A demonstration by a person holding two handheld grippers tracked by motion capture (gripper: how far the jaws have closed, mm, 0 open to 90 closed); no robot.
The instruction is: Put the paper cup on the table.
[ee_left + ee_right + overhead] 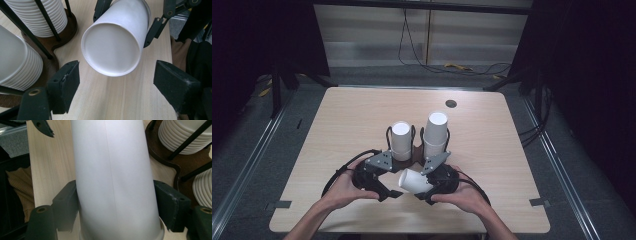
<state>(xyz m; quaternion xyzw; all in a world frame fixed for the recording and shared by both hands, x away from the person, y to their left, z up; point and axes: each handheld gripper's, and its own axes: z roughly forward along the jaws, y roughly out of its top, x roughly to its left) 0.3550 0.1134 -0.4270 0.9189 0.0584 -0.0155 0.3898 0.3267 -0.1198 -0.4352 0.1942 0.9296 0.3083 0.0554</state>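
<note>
A: Cup [115,182] first: the right gripper [117,207] is clenched on it near the rim end, pads pressing both flanks, so it lies sideways above the table [337,125] with its closed base aimed at the left gripper [116,82].

B: And the left one?

A: Released. Its jaws stand apart on either side of the cup's base [112,45], one at eight o'clock and one at four o'clock in the left gripper view, neither touching paper. In the high view the cup [414,181] hangs at six o'clock from the holder [404,162], just in front of the two stacks [401,141] [435,134].

B: So a handover, I'd guess, or pulling nested cups apart?

A: I'd judge so. To do it well, bring the left gripper forward until its pads straddle the base evenly, then close gently; thin paper will crumple under a hard squeeze. Keep the right grip steady and let go only once the left has bitten.

B: Risks?

A: Off-centre pads could twist the cup, and a wide swing might clip the wire posts [46,20] at eleven o'clock.
</note>
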